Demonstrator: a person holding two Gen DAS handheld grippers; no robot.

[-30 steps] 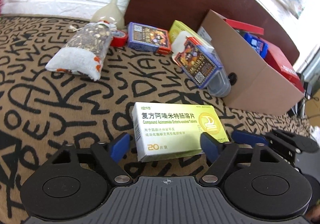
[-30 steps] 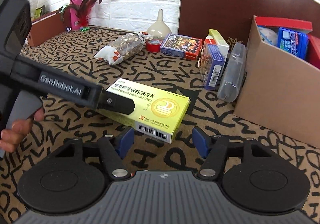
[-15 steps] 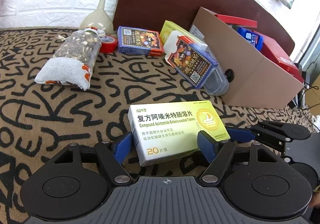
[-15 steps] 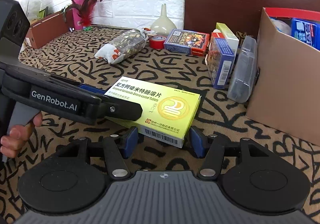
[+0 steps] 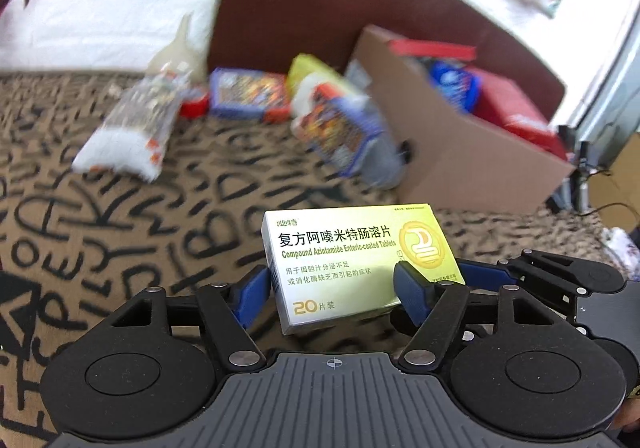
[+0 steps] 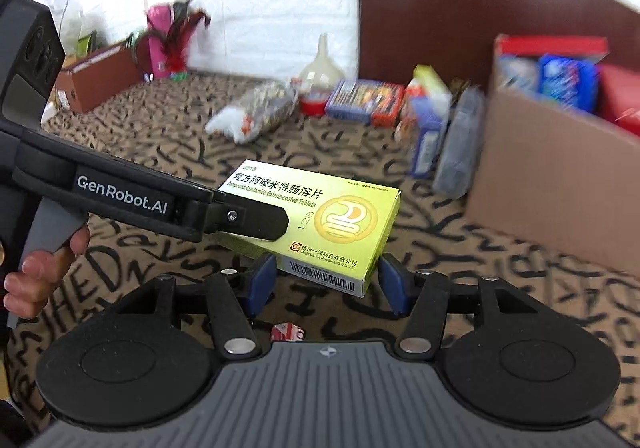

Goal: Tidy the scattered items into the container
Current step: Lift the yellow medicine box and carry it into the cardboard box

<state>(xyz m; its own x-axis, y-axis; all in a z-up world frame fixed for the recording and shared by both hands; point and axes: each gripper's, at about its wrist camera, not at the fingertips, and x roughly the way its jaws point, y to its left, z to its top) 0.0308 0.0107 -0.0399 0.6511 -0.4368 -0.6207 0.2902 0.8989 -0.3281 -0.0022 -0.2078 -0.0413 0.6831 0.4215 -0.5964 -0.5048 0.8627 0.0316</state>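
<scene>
both grippers tilt downward: the left gripper (image 5: pixel 332 288) has just been closing its fingers on one end of the yellow tablet box (image 5: pixel 352 260), the right gripper (image 6: pixel 326 276) fingers clamping the other end above the patterned cloth (image 5: pixel 120 207).

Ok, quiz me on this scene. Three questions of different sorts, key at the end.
1. True or false: the yellow box lies inside the carton.
2. What stands behind the bag? A funnel; B kettle; C mug.
3. How many grippers hold the box?

Key:
1. False, it is held up outside the carton.
2. A.
3. Two: the left gripper and the right gripper. The left fingers have just been closing on it.
</scene>
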